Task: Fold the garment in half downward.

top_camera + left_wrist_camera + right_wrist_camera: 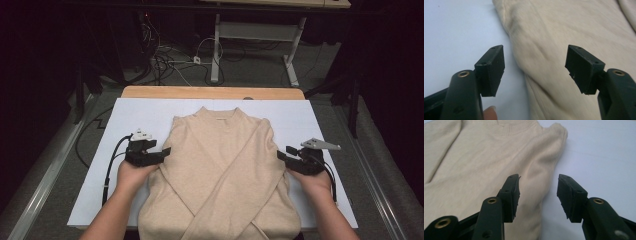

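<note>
A beige sweater [220, 170] lies flat on the white board [140, 110], collar away from me, both sleeves folded across its front in an X. My left gripper [162, 151] hovers at the sweater's left edge, jaws open with nothing between them. In the left gripper view the sweater's side edge [529, 75] runs between the spread pads [492, 67]. My right gripper [282, 154] hangs at the sweater's right edge, open and holding nothing. In the right gripper view the sweater [474, 165] fills the left, and its edge passes under the gap of the right gripper [537, 195].
The white board rests on a wooden table [210, 92]. Past the far edge the floor holds tangled cables [170, 60] and a white table frame [255, 35]. Bare board [325, 120] lies on each side of the sweater.
</note>
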The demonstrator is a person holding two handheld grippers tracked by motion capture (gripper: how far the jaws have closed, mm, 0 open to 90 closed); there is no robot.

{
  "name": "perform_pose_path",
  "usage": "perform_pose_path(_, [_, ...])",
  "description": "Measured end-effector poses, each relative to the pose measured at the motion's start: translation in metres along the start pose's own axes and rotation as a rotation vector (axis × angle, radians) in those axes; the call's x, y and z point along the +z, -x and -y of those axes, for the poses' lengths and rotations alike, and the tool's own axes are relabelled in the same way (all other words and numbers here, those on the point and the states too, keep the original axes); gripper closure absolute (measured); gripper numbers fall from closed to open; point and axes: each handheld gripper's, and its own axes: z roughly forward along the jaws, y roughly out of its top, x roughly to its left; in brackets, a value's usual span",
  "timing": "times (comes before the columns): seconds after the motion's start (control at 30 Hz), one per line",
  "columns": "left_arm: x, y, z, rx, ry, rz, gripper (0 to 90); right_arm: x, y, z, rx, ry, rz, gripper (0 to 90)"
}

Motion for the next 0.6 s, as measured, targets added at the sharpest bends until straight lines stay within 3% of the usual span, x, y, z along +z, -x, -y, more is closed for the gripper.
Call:
perform_pose_path(0.07, [0.013, -0.005, -0.01, -0.022, -0.005, 0.0, 31.0, 0.014, 0.005, -0.01, 0.014, -0.009, -0.006, 53.8])
perform_pose_path(0.13, [0.027, -0.011, -0.019, -0.06, 0.001, 0.027, 31.0, 0.028, 0.01, -0.021, 0.027, -0.015, -0.012, 53.1])
perform_pose_path(0.3, [0.057, -0.016, -0.034, -0.084, -0.037, -0.014, 31.0, 0.065, 0.021, -0.045, 0.046, -0.054, 0.016, 50.8])
perform_pose_path(0.47, [0.072, -0.022, -0.041, -0.095, -0.091, -0.059, 32.6, 0.096, 0.033, -0.053, 0.077, -0.12, 0.044, 47.4])
perform_pose_path(0.6, [0.076, -0.025, -0.043, -0.101, -0.083, -0.063, 38.8, 0.112, 0.036, -0.052, 0.079, -0.142, 0.066, 50.9])
